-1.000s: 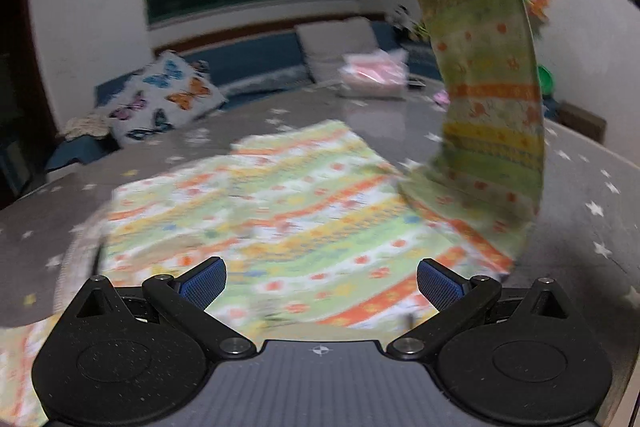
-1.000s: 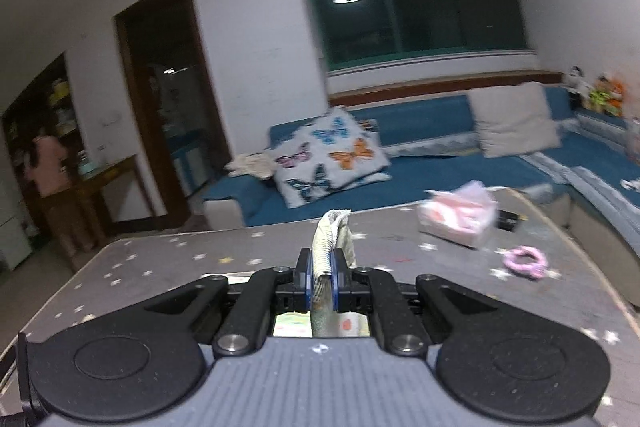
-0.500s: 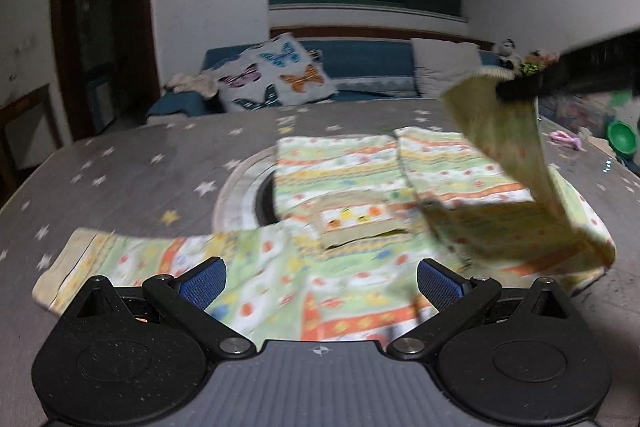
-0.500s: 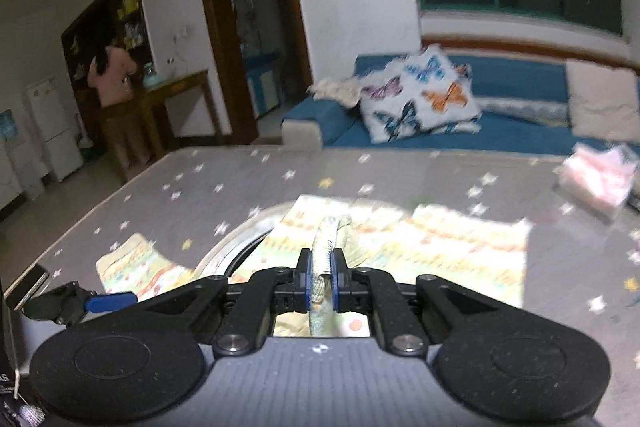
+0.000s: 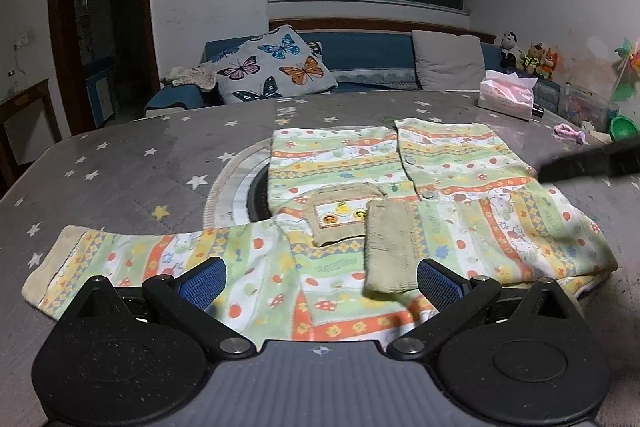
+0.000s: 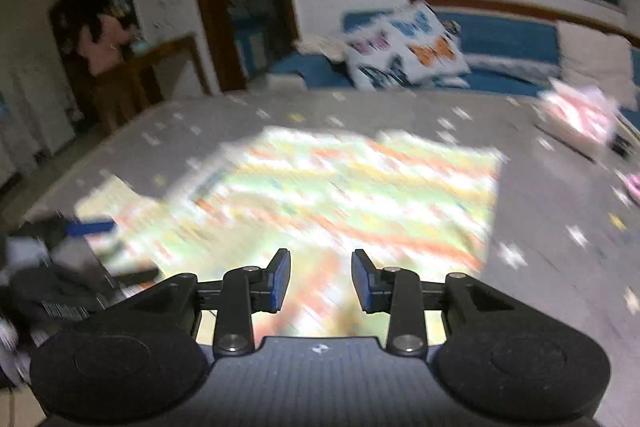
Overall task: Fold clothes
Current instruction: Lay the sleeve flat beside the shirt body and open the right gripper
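Observation:
A child's green, orange and yellow patterned shirt (image 5: 360,179) lies flat on the grey star-print table (image 5: 132,171). Its right sleeve (image 5: 460,239) is folded inward across the chest, with the olive cuff (image 5: 390,251) near the middle. Its left sleeve (image 5: 120,263) still stretches out to the left. My left gripper (image 5: 320,279) is open and empty, low over the shirt's near hem. My right gripper (image 6: 320,281) is open and empty above the shirt (image 6: 340,195), which is blurred in the right wrist view. The right gripper also shows as a dark blur (image 5: 592,161) at the right edge of the left wrist view.
A tissue pack (image 5: 506,95) and a pink hair tie (image 5: 570,133) lie at the table's far right. A blue sofa with a butterfly cushion (image 5: 276,67) stands behind the table. A person (image 6: 100,43) stands far left by a wooden desk.
My right gripper carried the right sleeve down across the shirt, opened and let it go. The sleeve now lies flat on the chest. My left gripper stayed open and swung round to face the sofa.

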Available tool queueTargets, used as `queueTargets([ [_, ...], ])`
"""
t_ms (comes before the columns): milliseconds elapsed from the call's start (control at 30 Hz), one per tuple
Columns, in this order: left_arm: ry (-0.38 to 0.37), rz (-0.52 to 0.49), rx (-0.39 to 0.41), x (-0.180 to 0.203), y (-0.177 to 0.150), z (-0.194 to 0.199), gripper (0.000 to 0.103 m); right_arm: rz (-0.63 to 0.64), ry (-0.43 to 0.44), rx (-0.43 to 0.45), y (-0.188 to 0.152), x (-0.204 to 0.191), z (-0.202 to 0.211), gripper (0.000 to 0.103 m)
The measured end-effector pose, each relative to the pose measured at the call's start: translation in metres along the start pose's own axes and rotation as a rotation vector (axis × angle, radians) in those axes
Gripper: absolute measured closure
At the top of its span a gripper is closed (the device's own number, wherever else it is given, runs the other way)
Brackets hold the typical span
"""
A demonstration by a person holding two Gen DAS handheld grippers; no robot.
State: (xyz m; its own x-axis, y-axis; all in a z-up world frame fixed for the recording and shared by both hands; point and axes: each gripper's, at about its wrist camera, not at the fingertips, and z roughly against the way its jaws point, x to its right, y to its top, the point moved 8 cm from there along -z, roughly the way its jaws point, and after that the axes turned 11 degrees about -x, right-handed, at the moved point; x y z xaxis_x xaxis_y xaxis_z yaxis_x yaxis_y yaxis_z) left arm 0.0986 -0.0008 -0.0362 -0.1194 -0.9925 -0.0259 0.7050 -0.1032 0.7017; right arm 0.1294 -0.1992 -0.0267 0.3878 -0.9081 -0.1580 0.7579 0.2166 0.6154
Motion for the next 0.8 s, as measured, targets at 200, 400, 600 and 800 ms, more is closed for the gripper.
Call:
queueTargets([
  [200, -0.007, -0.028, -0.006, 0.014, 0.008, -0.008, 0.000, -0.119, -0.034, -0.073, -0.040, 0.049, -0.009, 0.070],
  [400, 0.011, -0.036, -0.019, 0.020, 0.014, -0.016, 0.000, -0.114, -0.042, -0.014, -0.029, 0.054, -0.001, 0.069],
  [600, 0.048, -0.037, -0.044, 0.024, 0.021, -0.035, 0.000, -0.082, -0.019, -0.004, -0.006, 0.045, -0.021, 0.070],
  [800, 0.083, -0.045, -0.093, 0.017, 0.015, -0.057, 0.000, -0.069, -0.041, -0.056, -0.010, 0.048, -0.042, 0.069],
])
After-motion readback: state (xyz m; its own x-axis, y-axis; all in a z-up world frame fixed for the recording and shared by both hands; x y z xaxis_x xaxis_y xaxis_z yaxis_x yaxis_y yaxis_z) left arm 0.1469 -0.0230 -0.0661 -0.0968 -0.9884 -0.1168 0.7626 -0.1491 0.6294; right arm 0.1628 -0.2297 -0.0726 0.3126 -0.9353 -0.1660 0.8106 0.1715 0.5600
